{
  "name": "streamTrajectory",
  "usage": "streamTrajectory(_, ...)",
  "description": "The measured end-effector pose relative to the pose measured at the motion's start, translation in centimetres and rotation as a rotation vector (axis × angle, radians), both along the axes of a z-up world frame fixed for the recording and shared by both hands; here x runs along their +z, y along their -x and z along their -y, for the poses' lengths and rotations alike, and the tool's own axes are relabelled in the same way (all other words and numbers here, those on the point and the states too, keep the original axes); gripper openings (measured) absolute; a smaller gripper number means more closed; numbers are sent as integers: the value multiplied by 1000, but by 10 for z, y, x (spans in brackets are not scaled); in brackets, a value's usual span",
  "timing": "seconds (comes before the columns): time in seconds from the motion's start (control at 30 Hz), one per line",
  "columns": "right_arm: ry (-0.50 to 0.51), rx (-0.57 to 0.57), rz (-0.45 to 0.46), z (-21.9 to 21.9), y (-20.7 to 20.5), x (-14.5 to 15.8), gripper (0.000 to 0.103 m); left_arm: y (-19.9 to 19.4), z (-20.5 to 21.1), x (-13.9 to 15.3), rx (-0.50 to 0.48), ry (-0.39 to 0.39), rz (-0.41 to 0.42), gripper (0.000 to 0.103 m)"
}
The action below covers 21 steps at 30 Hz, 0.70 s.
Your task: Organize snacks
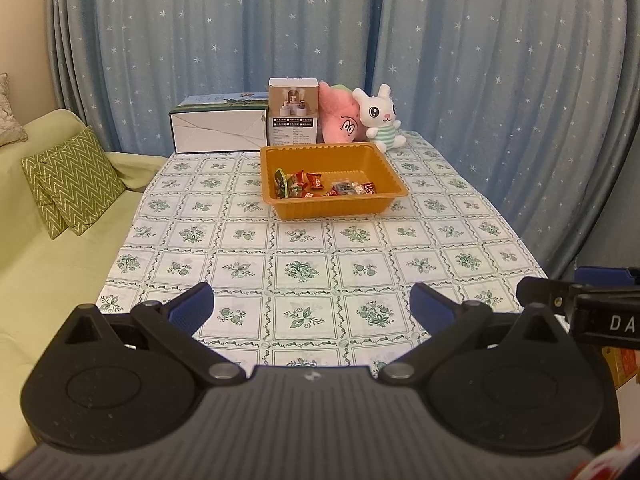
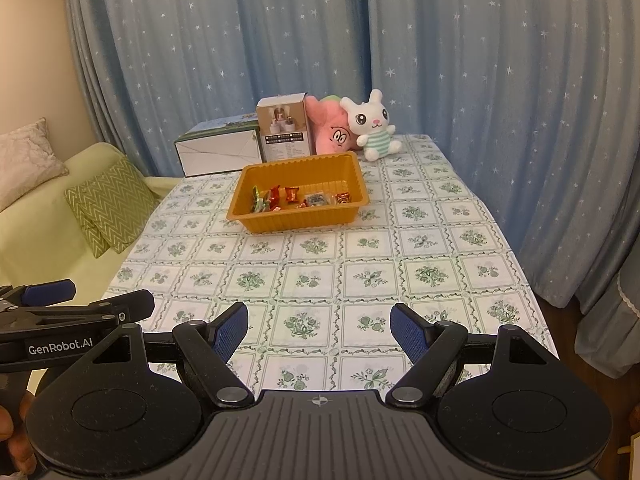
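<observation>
Left wrist view shows the left gripper (image 1: pixel 311 306) with its jaws apart and nothing between them, poised over the near edge of the table (image 1: pixel 440 240). The orange tray (image 1: pixel 394 176) sits toward the far edge, roughly midway across, holding several wrapped snacks (image 1: pixel 320 186) along its near wall. Behind it, along the far edge, stand a long white box (image 1: pixel 218 130), a small carton (image 1: pixel 293 112), a pink plush (image 1: pixel 340 120) and a white rabbit plush (image 1: pixel 380 118). Only this view brings the right gripper's side into sight at the right border, with a glimpse of an orange package (image 1: pixel 622 362) beneath it.

Right wrist view shows the right gripper (image 2: pixel 319 334), jaws likewise apart and empty. It alone shows fingers (image 2: pixel 14 436) of the person's hand at the lower left, the lettered side of the left gripper, and a pale cushion (image 2: pixel 28 158) on the green sofa (image 2: pixel 48 220).
</observation>
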State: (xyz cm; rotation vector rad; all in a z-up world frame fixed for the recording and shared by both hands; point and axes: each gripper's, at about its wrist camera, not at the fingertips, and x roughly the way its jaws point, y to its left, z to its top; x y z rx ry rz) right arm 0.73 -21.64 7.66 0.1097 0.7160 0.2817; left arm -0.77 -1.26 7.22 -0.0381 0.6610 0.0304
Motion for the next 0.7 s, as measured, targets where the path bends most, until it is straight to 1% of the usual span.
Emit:
streamTrajectory(0.53,-5,-6,-3,1,0,-3,78,0,-1,-3,-4,-2,-3,103)
streamTrajectory(0.7,-6,-4,-3,1,-1,-3,78,0,-2,-2,13,-9,8,103)
